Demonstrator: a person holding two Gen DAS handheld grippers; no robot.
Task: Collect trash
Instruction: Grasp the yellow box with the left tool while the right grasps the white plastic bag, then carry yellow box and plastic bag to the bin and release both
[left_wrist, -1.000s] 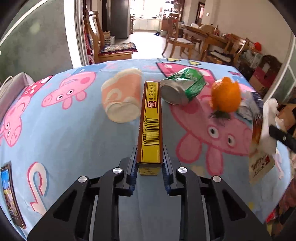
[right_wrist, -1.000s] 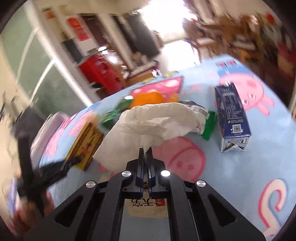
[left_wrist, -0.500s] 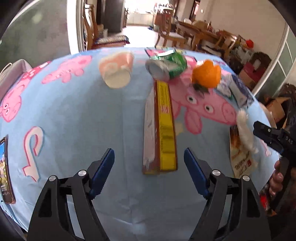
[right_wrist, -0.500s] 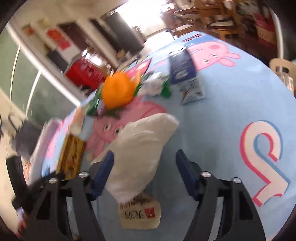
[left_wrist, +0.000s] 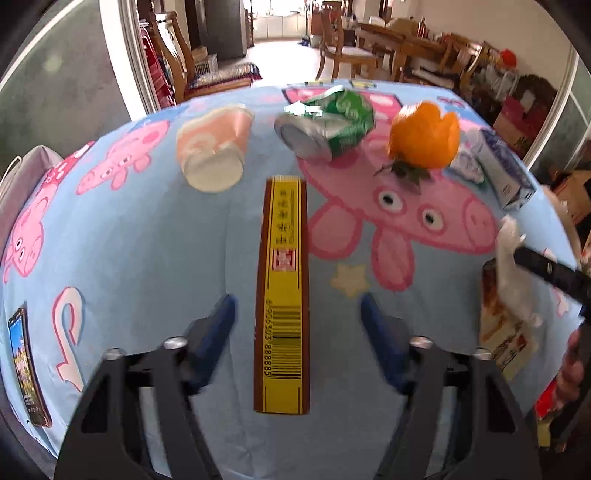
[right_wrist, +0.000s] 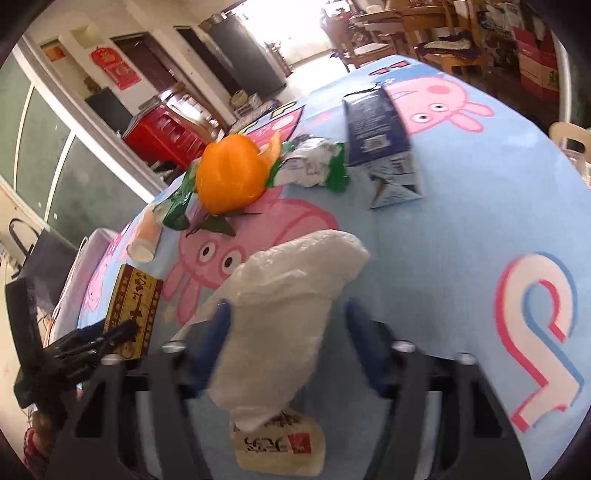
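Note:
My left gripper (left_wrist: 295, 314) is open over a long yellow and brown carton (left_wrist: 283, 291) that lies between its fingers on the cartoon tablecloth (left_wrist: 147, 240). My right gripper (right_wrist: 286, 325) is open around a crumpled white tissue (right_wrist: 288, 306) lying partly on a small food packet (right_wrist: 280, 446). Beyond lie a pink paper cup (left_wrist: 214, 147), a crushed green can (left_wrist: 328, 125), an orange peel (left_wrist: 424, 136) and a blue milk carton (left_wrist: 506, 170). The yellow carton (right_wrist: 135, 310) and the left gripper (right_wrist: 81, 347) also show in the right wrist view.
A phone (left_wrist: 26, 365) lies at the table's left edge. A crumpled white and green wrapper (right_wrist: 314, 166) lies between the orange peel (right_wrist: 232, 173) and the blue milk carton (right_wrist: 376, 129). Wooden chairs (left_wrist: 177, 74) and boxes (right_wrist: 535, 66) stand beyond the table.
Both grippers have opened and let go: the left released the yellow carton onto the cloth, the right released the white tissue onto the packet. Both have drawn back slightly.

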